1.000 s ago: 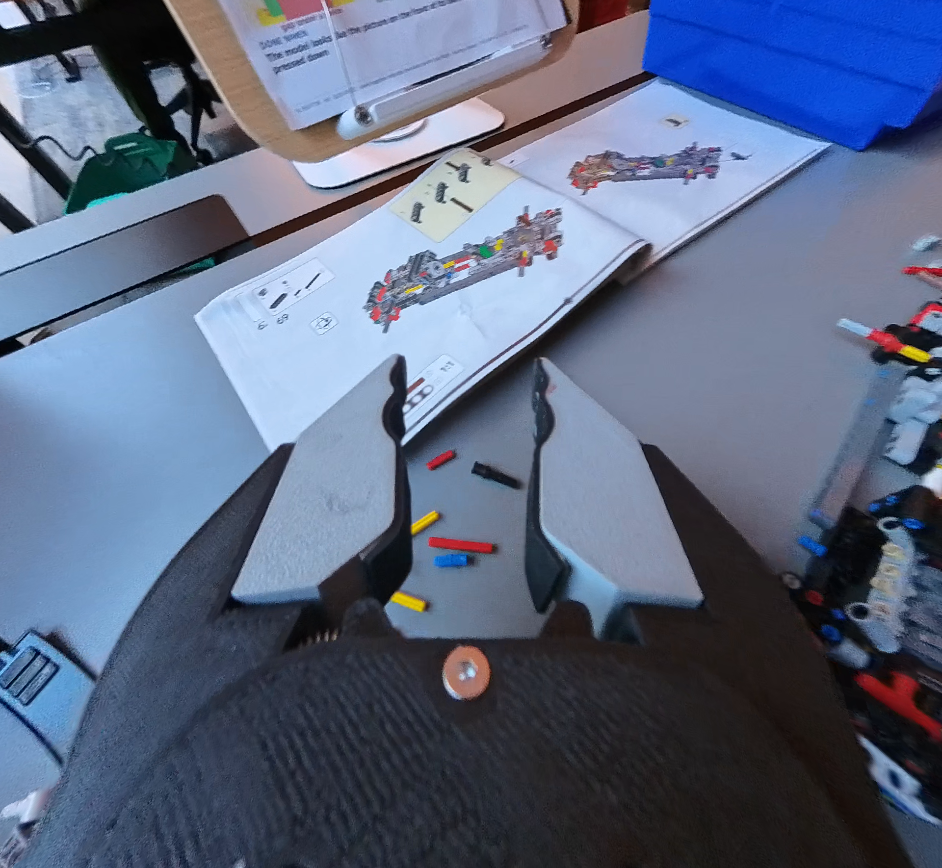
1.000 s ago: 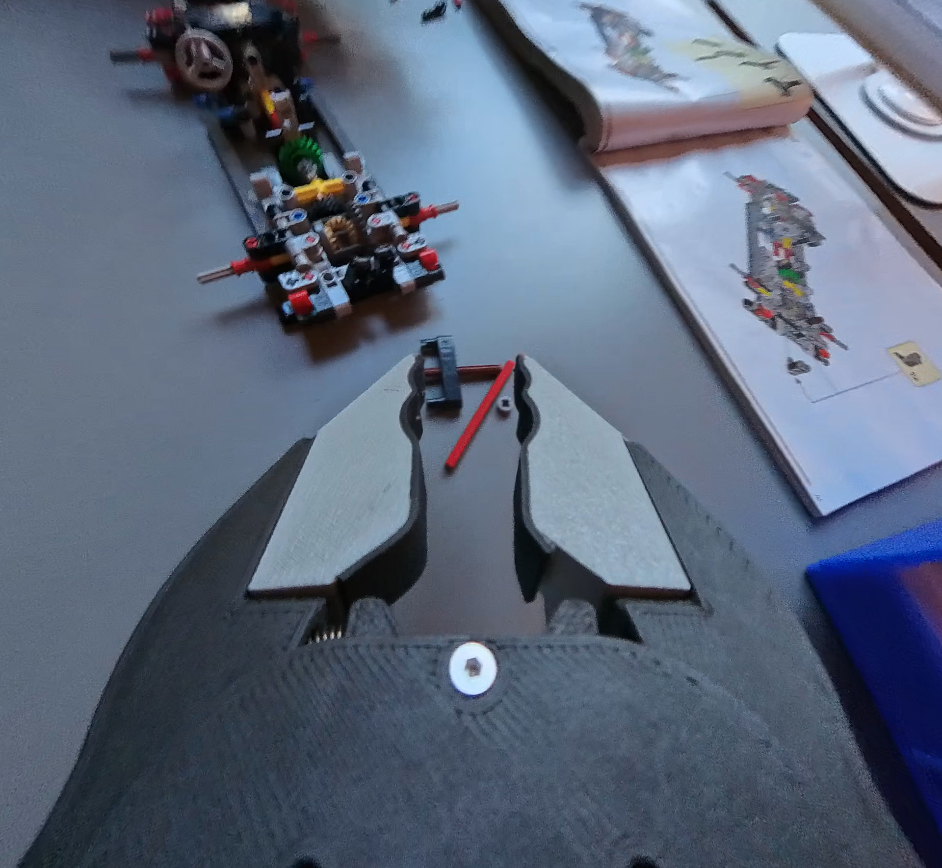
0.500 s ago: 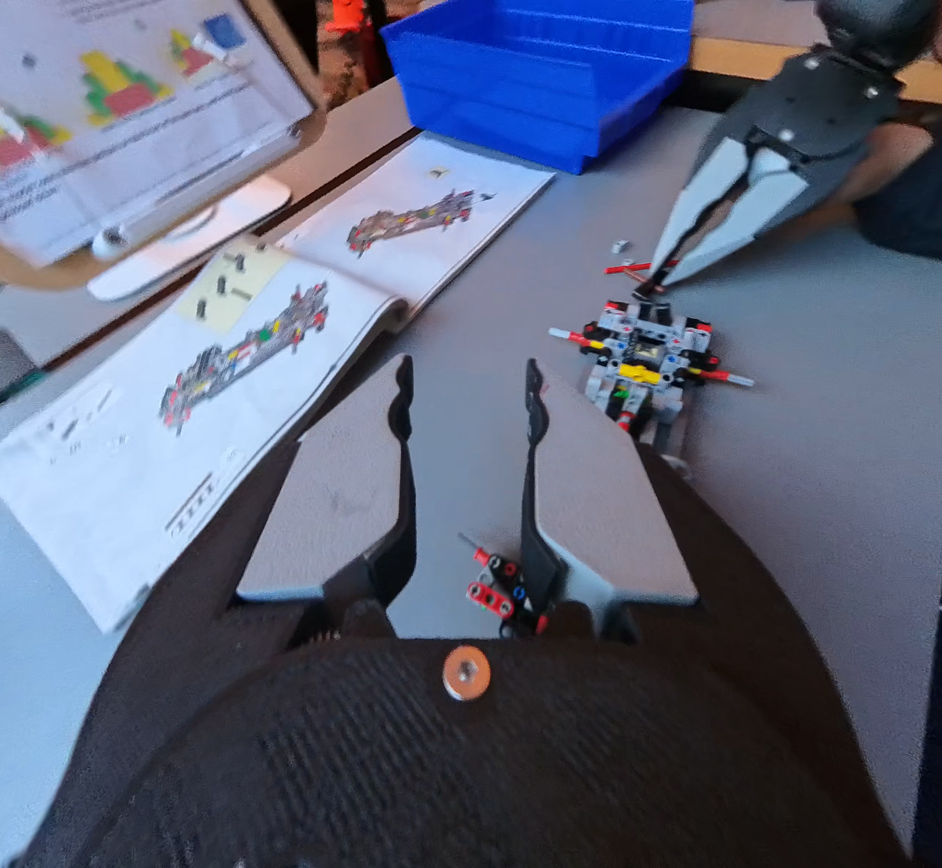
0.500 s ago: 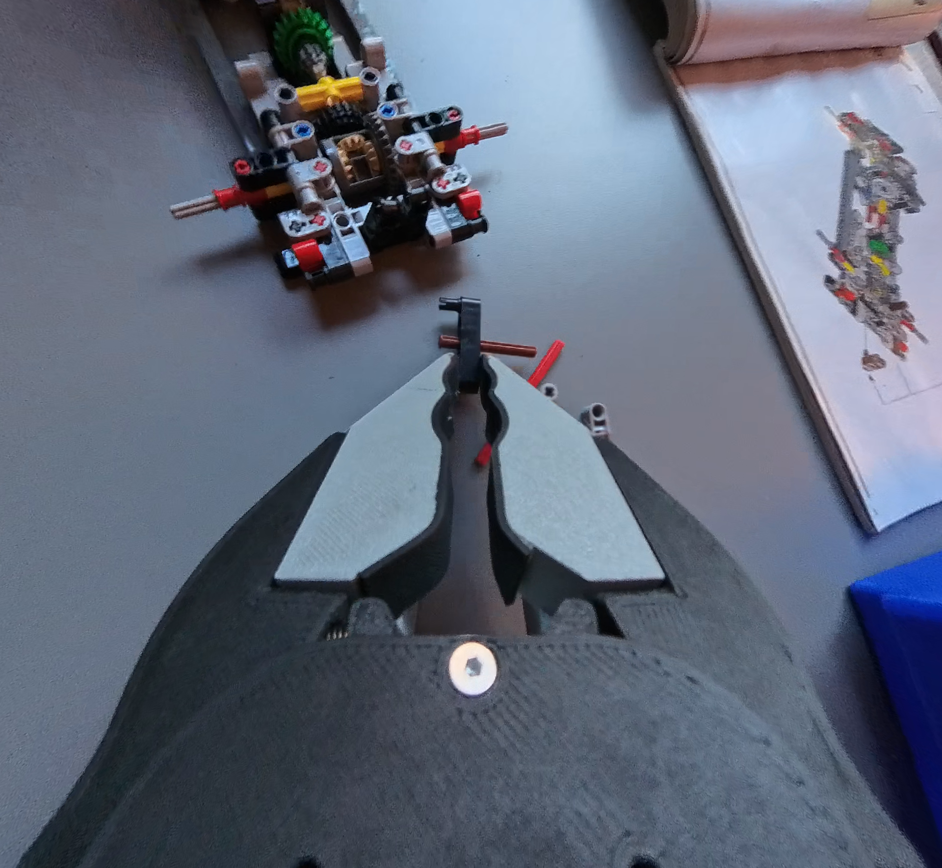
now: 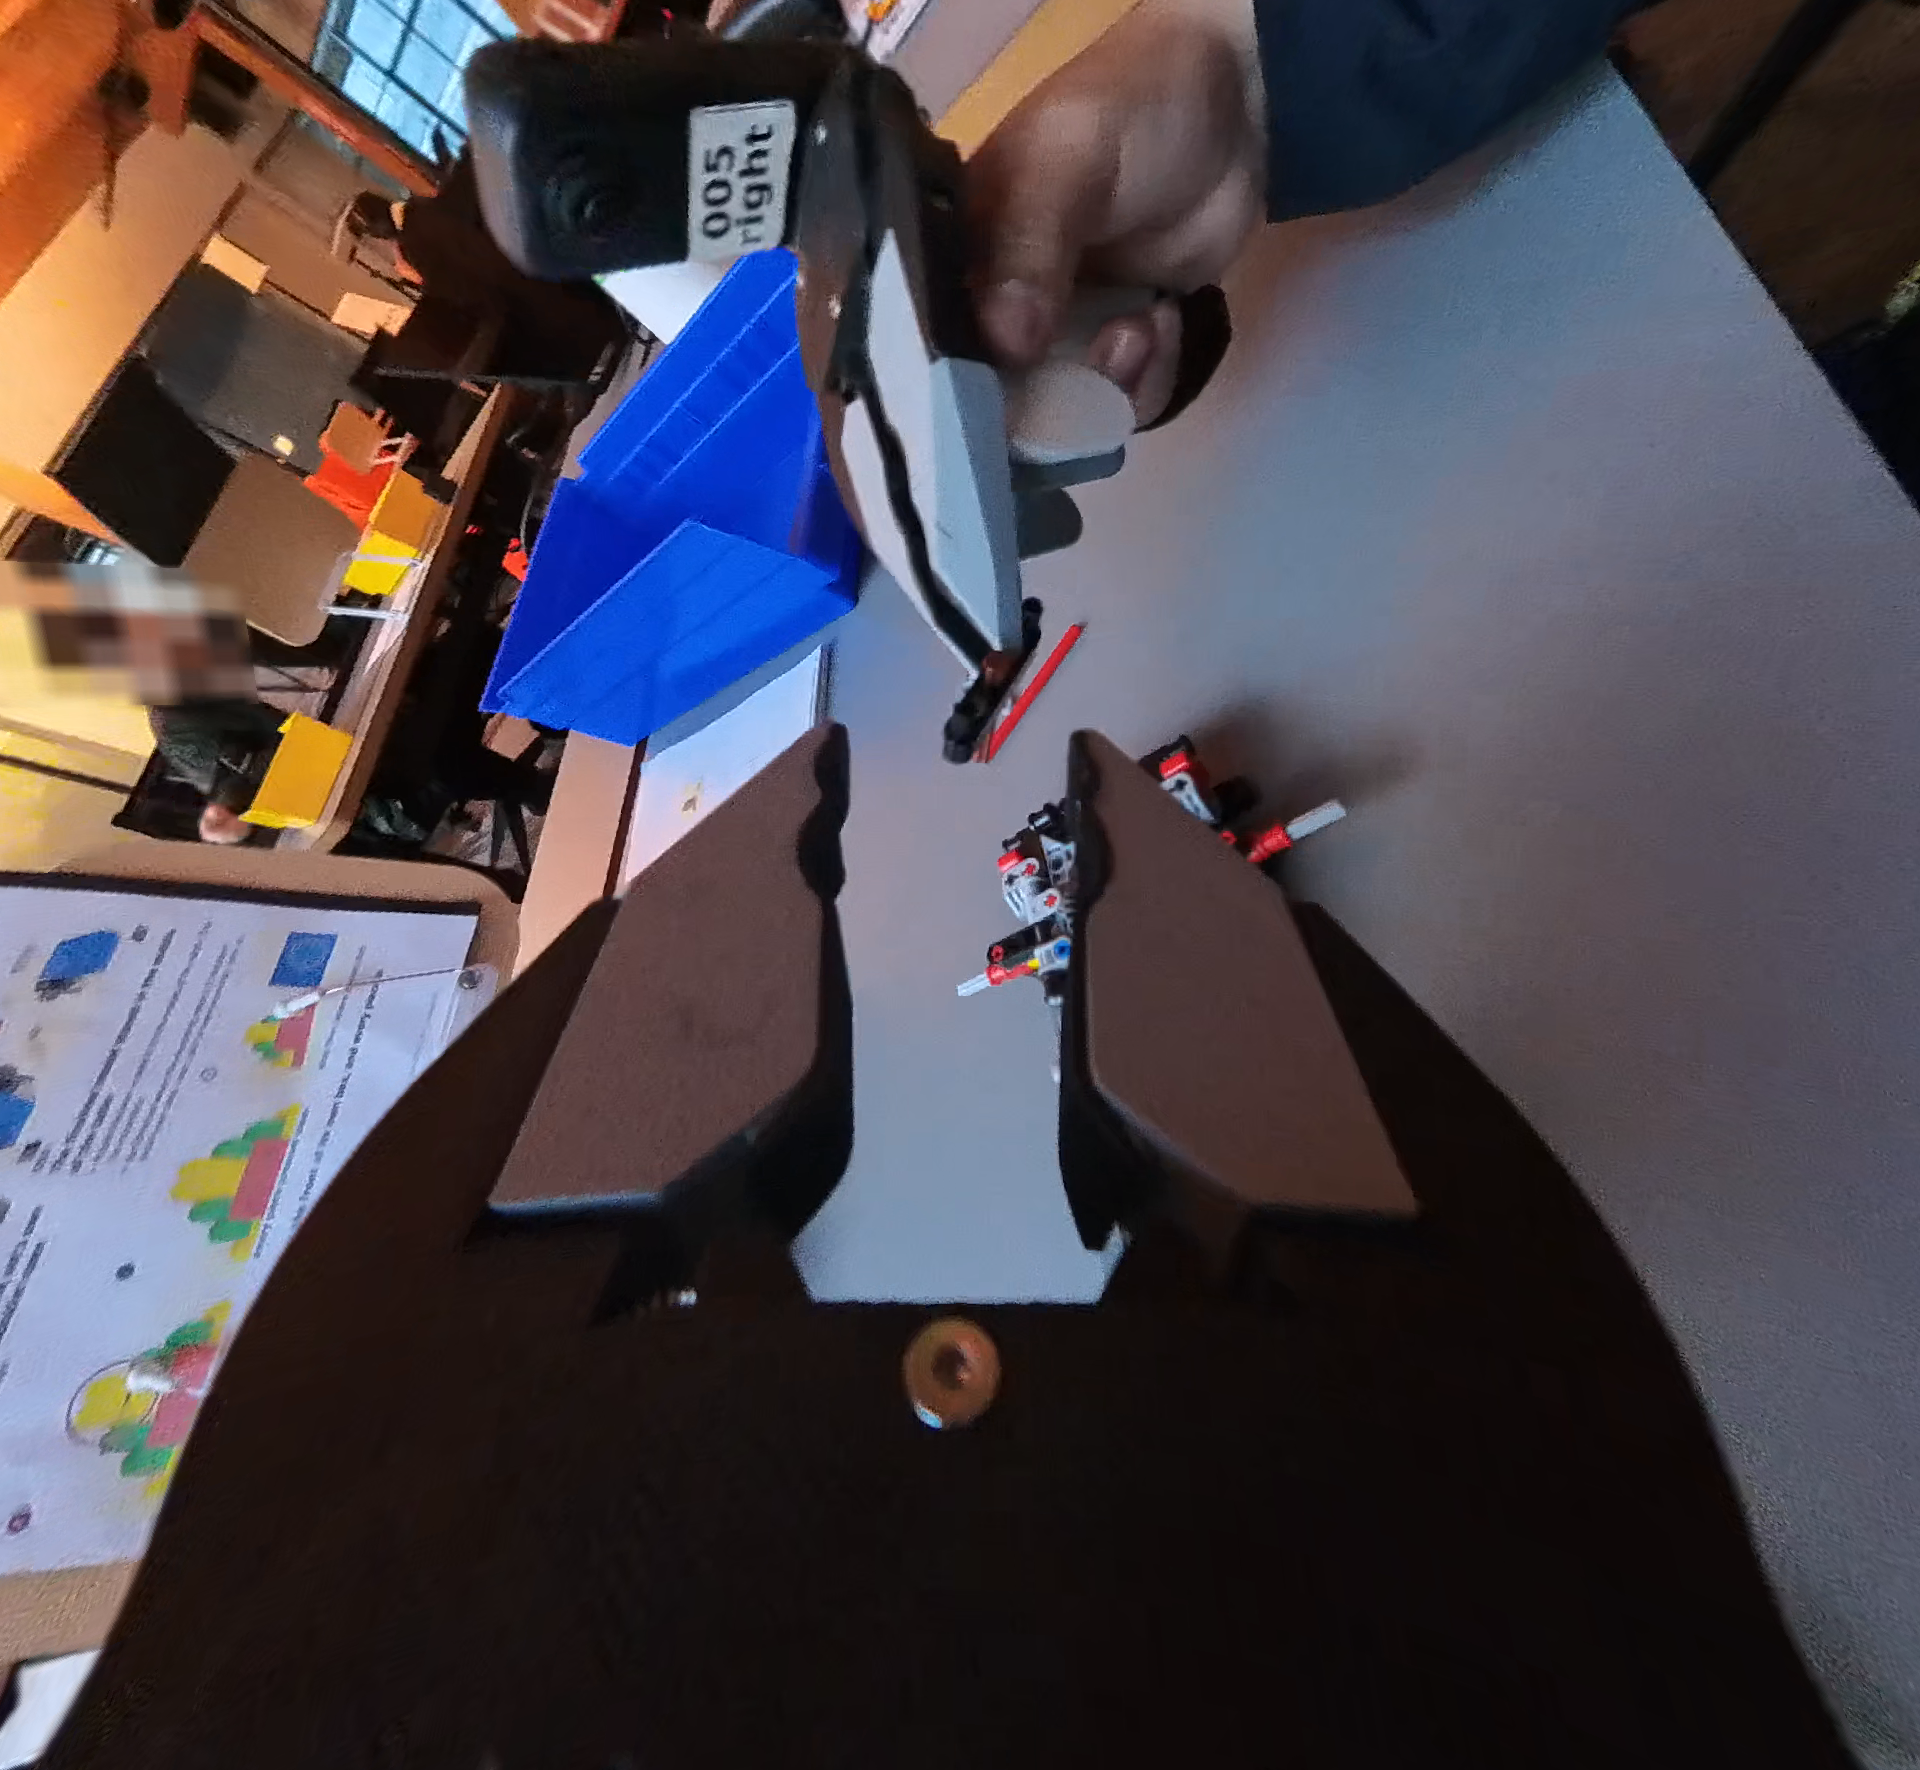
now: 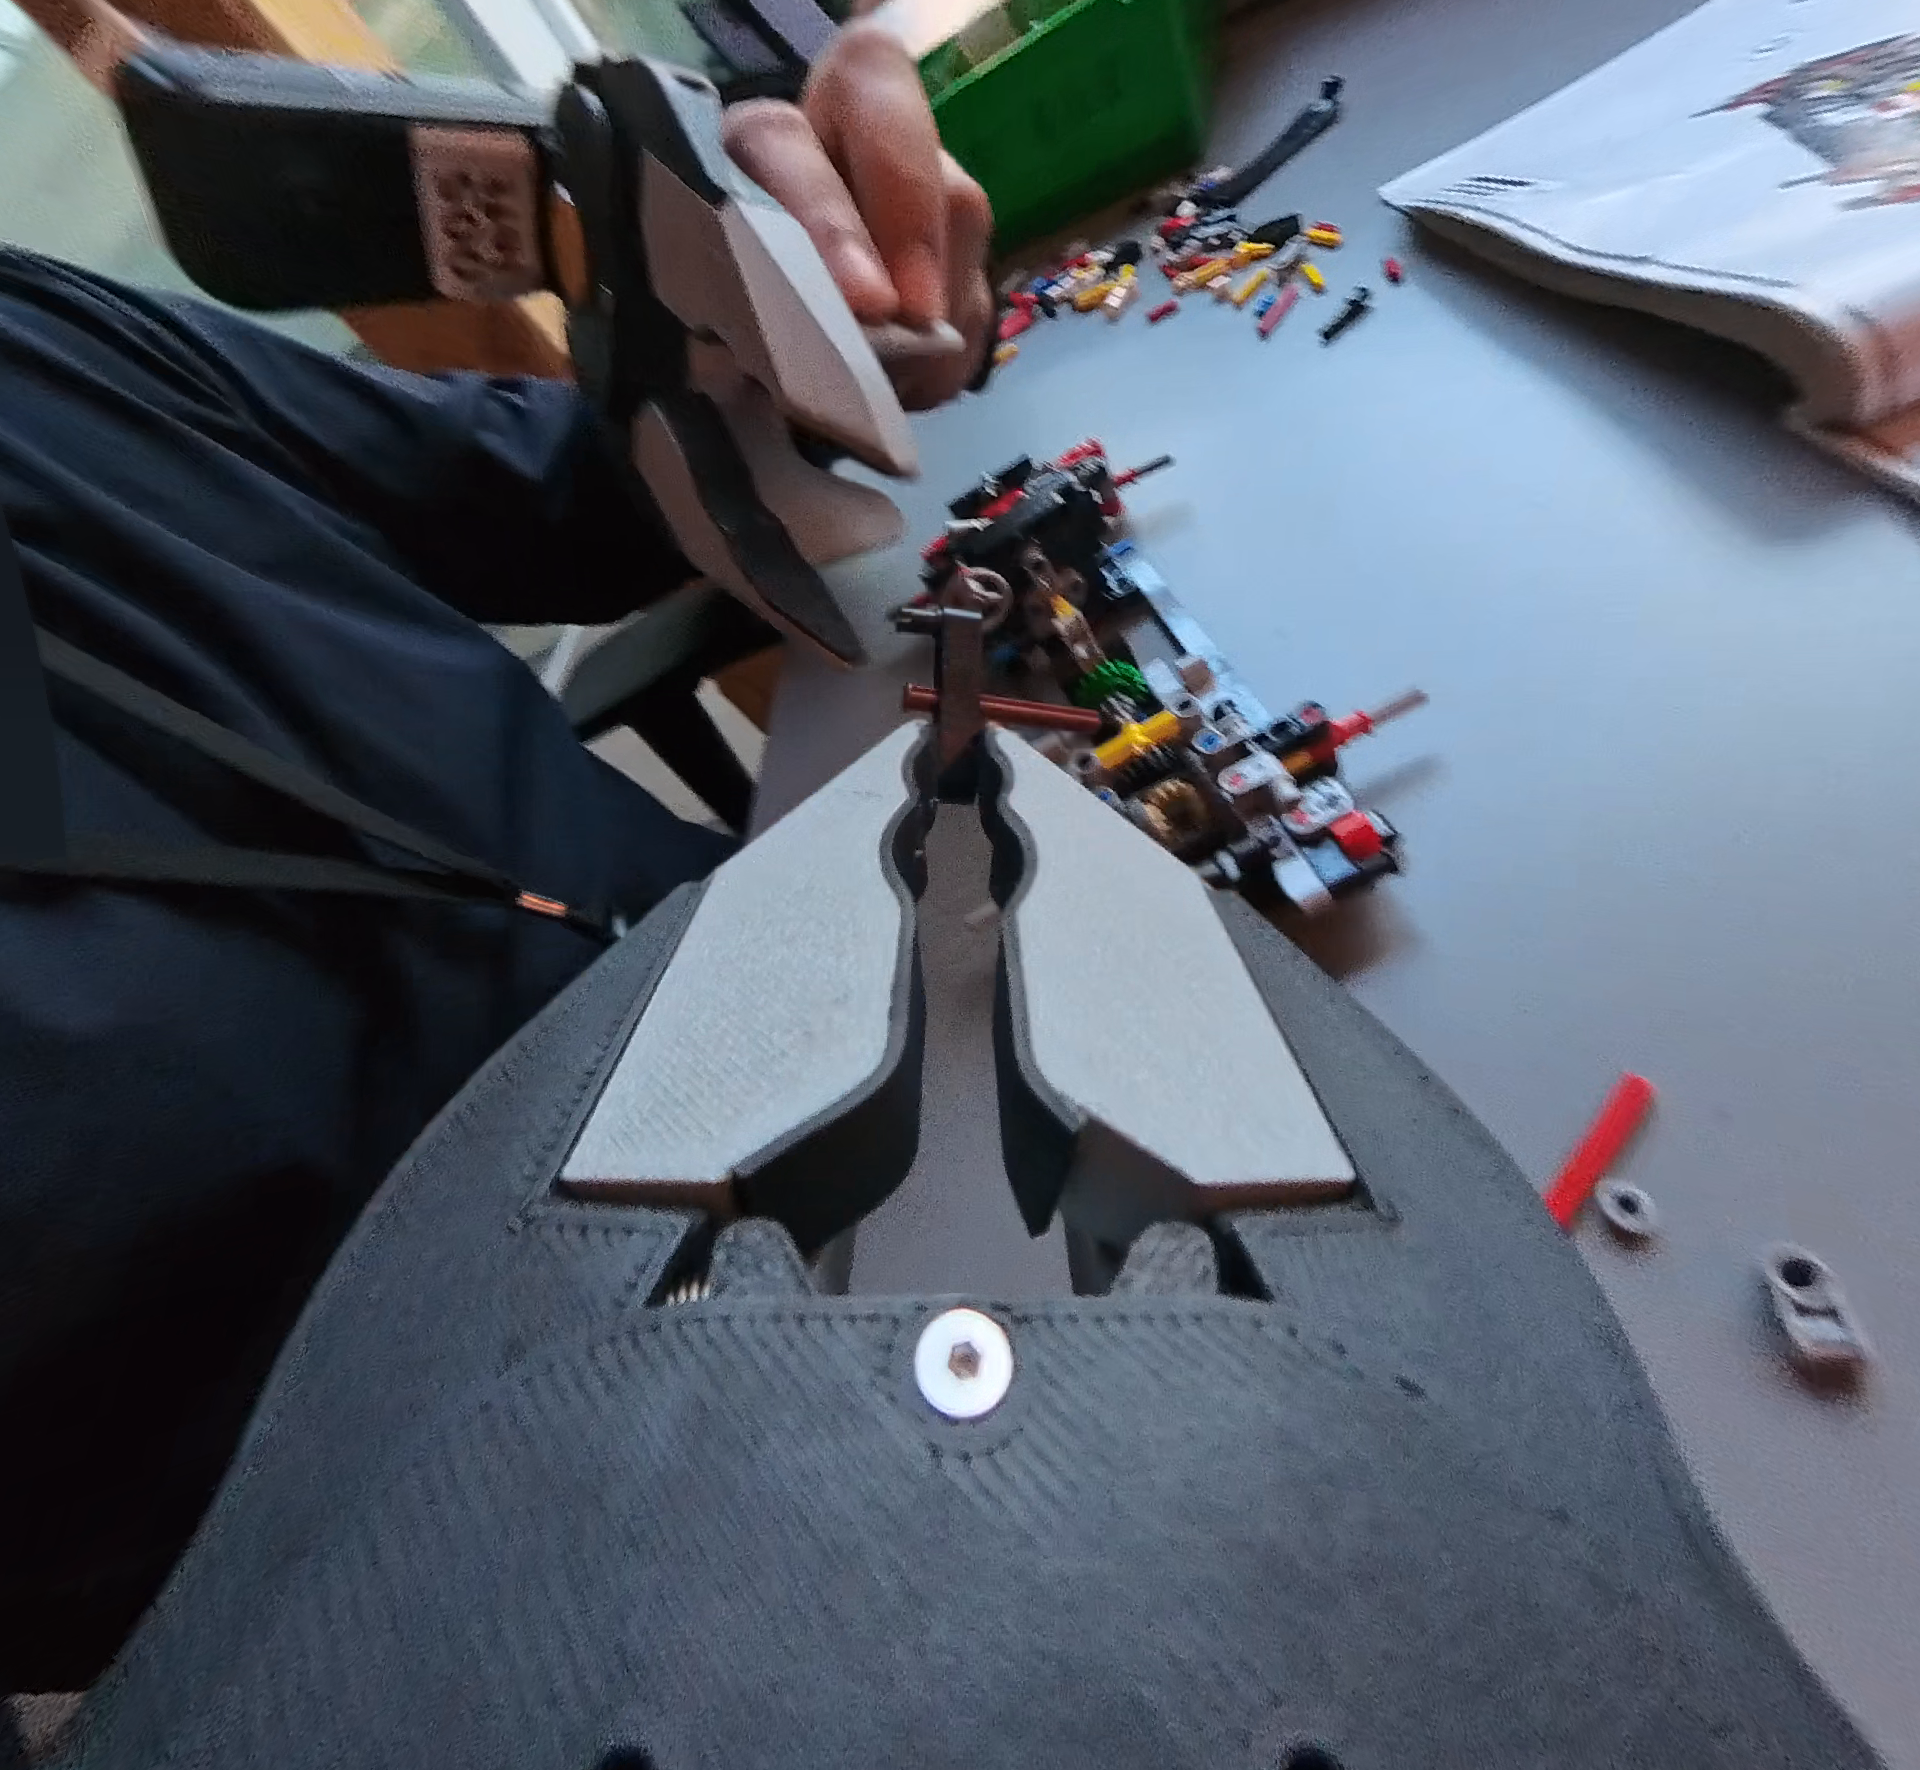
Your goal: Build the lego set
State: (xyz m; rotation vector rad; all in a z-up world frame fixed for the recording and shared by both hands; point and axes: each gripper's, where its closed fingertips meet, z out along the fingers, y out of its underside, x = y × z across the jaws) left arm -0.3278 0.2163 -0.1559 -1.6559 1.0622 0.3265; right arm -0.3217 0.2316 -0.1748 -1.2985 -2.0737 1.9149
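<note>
Broadly, a grey table [image 6: 1558, 577] fills both views, with an open instruction booklet [image 6: 1683, 162] at its far right and a blue bin [image 5: 665, 567] beyond. A long brick-built chassis [image 6: 1174, 733] lies mid-table, loose small pieces [image 6: 1195, 266] scattered behind it. Both grippers are hand-held above the table. The right gripper [image 6: 956, 764] has its jaws pinched narrow on a thin black beam [image 6: 961, 671] with a dark red axle [image 6: 1029, 710] crossing through it, raised just beside the chassis. The left gripper [image 5: 951, 764] has its jaws apart and holds nothing, hovering near the chassis end. A red rod [image 6: 1598, 1149] and two small grey connectors [image 6: 1808, 1305] lie apart on the table.
</note>
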